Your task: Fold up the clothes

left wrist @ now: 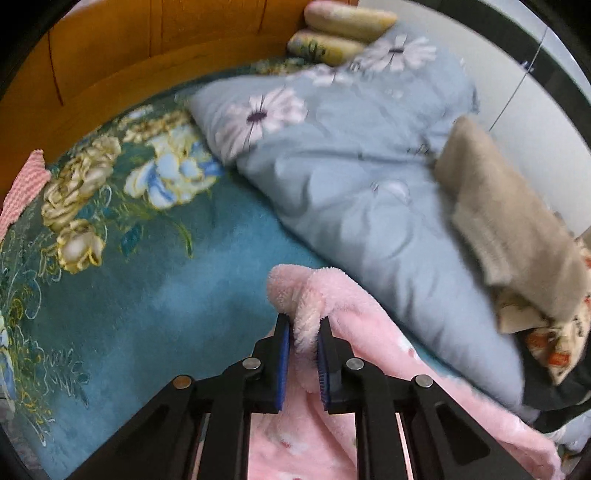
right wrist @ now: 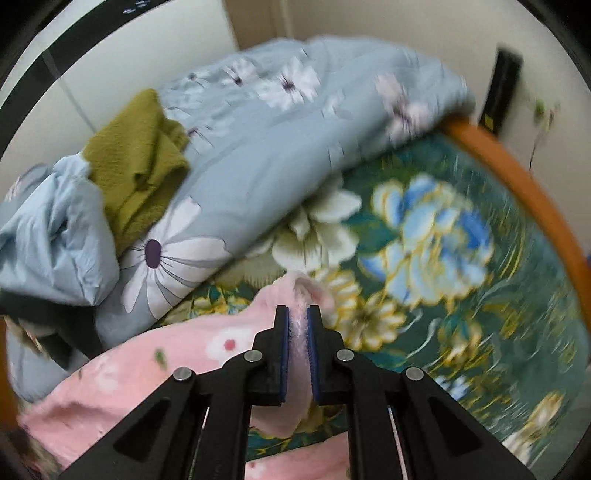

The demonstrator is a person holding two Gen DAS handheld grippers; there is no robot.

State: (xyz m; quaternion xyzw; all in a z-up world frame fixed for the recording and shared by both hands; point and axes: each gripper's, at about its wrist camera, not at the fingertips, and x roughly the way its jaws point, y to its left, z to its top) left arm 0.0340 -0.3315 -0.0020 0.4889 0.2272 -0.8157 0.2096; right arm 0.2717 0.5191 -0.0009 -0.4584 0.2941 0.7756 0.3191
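A fluffy pink garment (left wrist: 354, 354) with small flower prints hangs over the teal floral bed cover (left wrist: 155, 295). My left gripper (left wrist: 303, 325) is shut on a folded edge of it, and pink fleece bulges out above the blue pads. In the right wrist view the same pink garment (right wrist: 155, 362) trails down and to the left. There my right gripper (right wrist: 297, 314) is shut on another edge of it, a thin strip of fleece pinched between the pads. Both grippers point steeply down at the bed.
A grey-blue flowered duvet (left wrist: 351, 177) lies bunched along the bed's far side, with a beige folded cloth (left wrist: 509, 221) on it. An olive-green garment (right wrist: 140, 158) rests on the duvet (right wrist: 266, 155). An orange wooden bed frame (left wrist: 110, 66) bounds the bed cover (right wrist: 443, 258). Two rolled pillows (left wrist: 343, 29) lie by the frame.
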